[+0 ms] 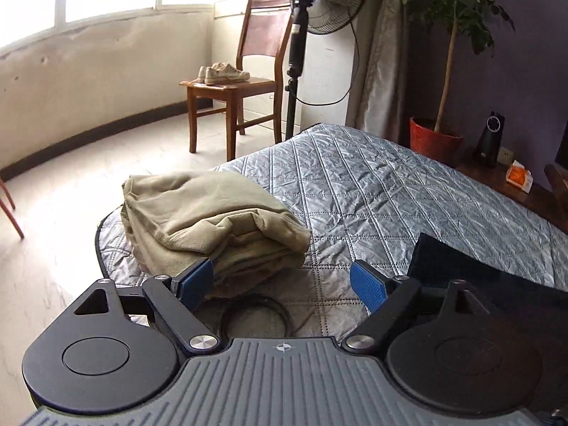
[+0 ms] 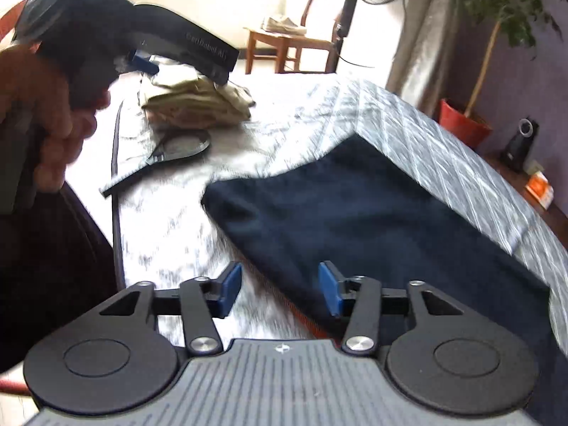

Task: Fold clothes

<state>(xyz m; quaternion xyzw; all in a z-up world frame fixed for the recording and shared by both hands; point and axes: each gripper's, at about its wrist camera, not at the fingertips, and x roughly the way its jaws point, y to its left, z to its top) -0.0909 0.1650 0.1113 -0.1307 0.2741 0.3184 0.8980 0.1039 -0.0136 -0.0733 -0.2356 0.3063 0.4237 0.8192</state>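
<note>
Left gripper (image 1: 282, 285) jaws spread, beige folded clothes (image 1: 213, 220) at ten o'clock; right gripper (image 2: 280, 289) jaws spread, navy garment (image 2: 355, 213) at one o'clock.

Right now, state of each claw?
Left claw: open, empty, beside the folded beige cloth.
Right claw: open, empty, over the edge of the dark cloth.
</note>
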